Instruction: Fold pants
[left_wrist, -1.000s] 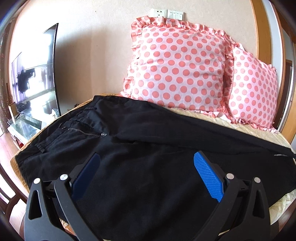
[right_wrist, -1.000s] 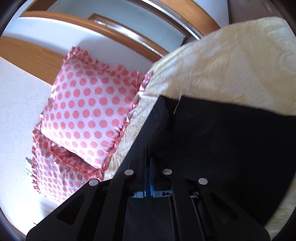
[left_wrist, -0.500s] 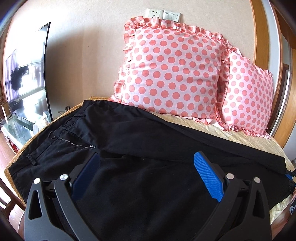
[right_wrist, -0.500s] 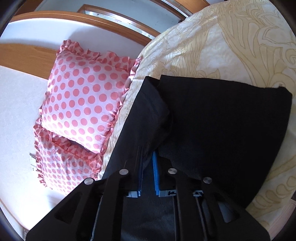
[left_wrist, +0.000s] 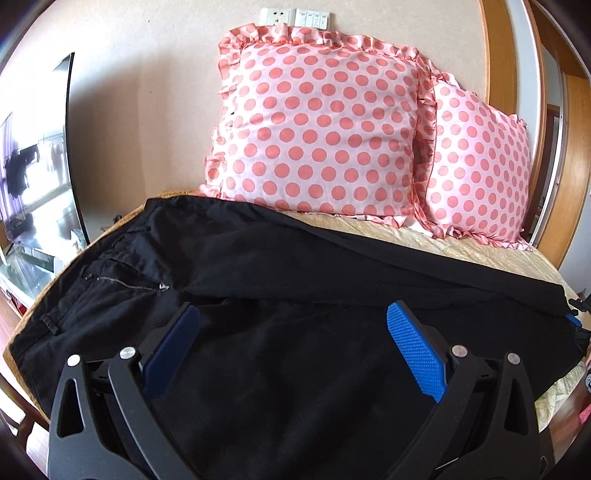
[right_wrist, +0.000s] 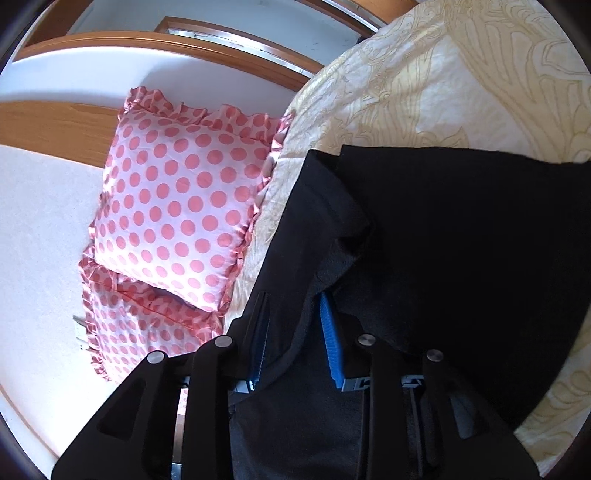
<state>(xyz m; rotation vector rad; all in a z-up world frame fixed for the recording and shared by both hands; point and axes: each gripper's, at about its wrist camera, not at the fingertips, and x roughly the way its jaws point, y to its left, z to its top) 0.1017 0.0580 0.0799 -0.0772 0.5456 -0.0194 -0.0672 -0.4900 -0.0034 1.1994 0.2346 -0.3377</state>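
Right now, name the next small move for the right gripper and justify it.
Probably withdraw the right gripper clear of the pants: its jaws stand apart with cloth loose between them, and both legs lie stacked on the bedspread.

The pants (left_wrist: 295, 280) lie across the bed (left_wrist: 461, 251) in front of me, waist to my left. Behind them two pillows (left_wrist: 317, 136) lean side by side against the wall (left_wrist: 147, 92); wall sockets (left_wrist: 295, 16) sit above them. A screen (left_wrist: 37, 166) stands left of the bed.
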